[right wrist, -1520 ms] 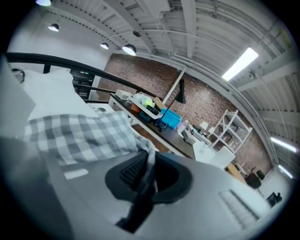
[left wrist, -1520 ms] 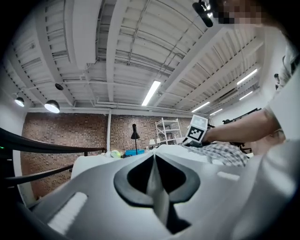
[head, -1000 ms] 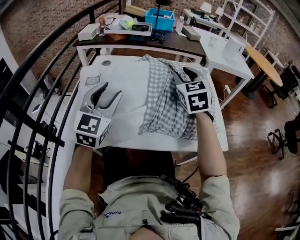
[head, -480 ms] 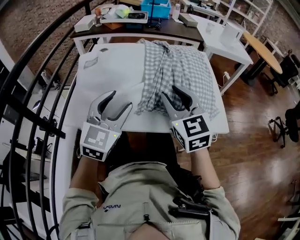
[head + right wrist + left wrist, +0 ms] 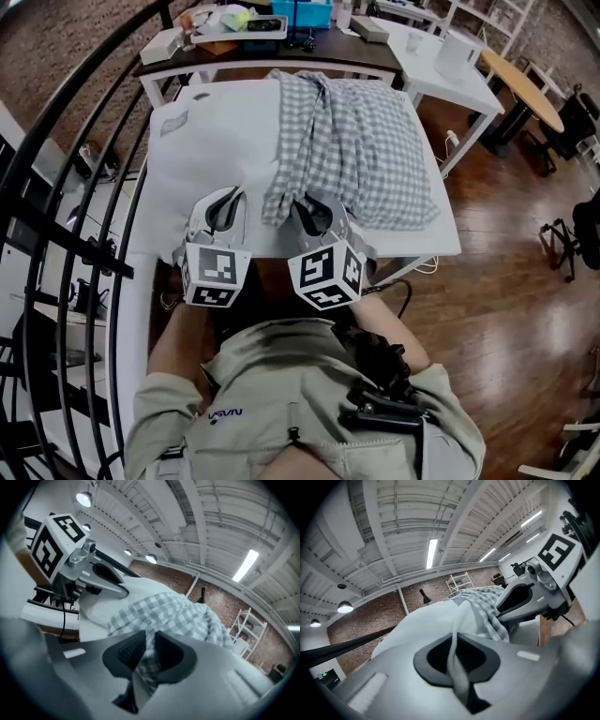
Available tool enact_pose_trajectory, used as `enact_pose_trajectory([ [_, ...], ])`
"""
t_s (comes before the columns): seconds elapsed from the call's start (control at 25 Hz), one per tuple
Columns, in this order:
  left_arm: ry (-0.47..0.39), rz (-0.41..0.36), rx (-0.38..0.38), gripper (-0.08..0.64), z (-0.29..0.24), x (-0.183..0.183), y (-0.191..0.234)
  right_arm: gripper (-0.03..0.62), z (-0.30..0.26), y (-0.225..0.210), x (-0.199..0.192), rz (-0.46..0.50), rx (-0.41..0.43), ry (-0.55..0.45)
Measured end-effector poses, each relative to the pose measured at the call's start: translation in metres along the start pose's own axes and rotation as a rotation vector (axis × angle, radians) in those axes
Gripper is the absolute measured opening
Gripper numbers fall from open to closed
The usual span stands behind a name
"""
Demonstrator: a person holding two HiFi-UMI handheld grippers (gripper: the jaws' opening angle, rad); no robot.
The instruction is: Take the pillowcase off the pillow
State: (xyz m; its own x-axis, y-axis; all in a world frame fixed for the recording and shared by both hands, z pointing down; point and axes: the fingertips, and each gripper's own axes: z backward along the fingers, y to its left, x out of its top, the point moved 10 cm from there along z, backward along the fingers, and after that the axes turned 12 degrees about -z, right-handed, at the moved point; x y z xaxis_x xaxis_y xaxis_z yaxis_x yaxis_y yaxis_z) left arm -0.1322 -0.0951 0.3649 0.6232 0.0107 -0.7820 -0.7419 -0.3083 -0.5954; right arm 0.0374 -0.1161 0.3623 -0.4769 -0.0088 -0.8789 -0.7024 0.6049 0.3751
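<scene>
Pillowcase (image 5: 352, 141), grey-and-white check, bunched over the right half of the white pillow (image 5: 220, 141) on the white table (image 5: 446, 242). Long axis running straight away from the body, near hem at the table's front edge.

Far left: left gripper (image 5: 225, 202) low at the near edge, marker cube toward the chest, jaws pointing away along the pillow's length. Clamped tight on a thin fold of plain white pillow cloth, no check in the bite.

Just to its right, nearly side by side: right gripper (image 5: 316, 204), same heading, nosed into the near hem of the checked cloth. Jaws closing, a gathered rope of check between the pads and seemingly pinched. Both arms drawn in close to the torso, cubes almost touching the waist.

Rightward and beyond: bulk of the case lying ahead of the right claw, stretching toward the far edge.

Judged as the crux: anchor on the left, puller on the right, each on its own layer, so any stripping pull likely to run along that long axis with the two claws parting. Possible snag, as a guess: white cloth caught in the right bite too.
</scene>
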Motion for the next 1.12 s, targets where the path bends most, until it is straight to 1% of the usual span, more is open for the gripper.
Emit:
enact_pose_trajectory([
  [0.12, -0.047, -0.021, 0.038, 0.014, 0.003, 0.016, 0.016, 0.037, 0.012, -0.011, 0.005, -0.003, -0.038, -0.023],
  [0.32, -0.076, 0.036, 0.123, 0.014, 0.010, 0.026, 0.044, 0.029, 0.031, -0.049, 0.007, -0.009, -0.134, -0.029],
  [0.36, -0.083, 0.043, 0.127, 0.014, 0.011, 0.027, 0.048, 0.028, 0.035, -0.058, 0.005, -0.010, -0.157, -0.027],
  [0.44, -0.105, 0.065, 0.111, 0.014, 0.011, 0.024, 0.055, 0.028, 0.041, -0.074, 0.000, -0.012, -0.203, -0.017],
  [0.68, -0.133, 0.185, 0.104, 0.014, 0.018, 0.011, 0.070, 0.026, 0.053, -0.108, -0.027, 0.007, -0.332, 0.074],
  [0.76, -0.125, 0.209, 0.089, 0.014, 0.020, 0.006, 0.066, 0.026, 0.052, -0.113, -0.041, -0.002, -0.339, 0.107],
  [0.92, -0.063, 0.253, 0.036, 0.014, 0.017, -0.011, 0.046, 0.024, 0.048, -0.108, -0.066, -0.075, -0.290, 0.166],
  [1.04, -0.030, 0.288, -0.003, 0.021, 0.010, -0.024, 0.037, 0.023, 0.047, -0.103, -0.074, -0.120, -0.268, 0.168],
  [1.12, -0.034, 0.276, -0.024, 0.050, 0.009, -0.023, 0.032, 0.023, 0.046, -0.103, -0.077, -0.138, -0.255, 0.159],
])
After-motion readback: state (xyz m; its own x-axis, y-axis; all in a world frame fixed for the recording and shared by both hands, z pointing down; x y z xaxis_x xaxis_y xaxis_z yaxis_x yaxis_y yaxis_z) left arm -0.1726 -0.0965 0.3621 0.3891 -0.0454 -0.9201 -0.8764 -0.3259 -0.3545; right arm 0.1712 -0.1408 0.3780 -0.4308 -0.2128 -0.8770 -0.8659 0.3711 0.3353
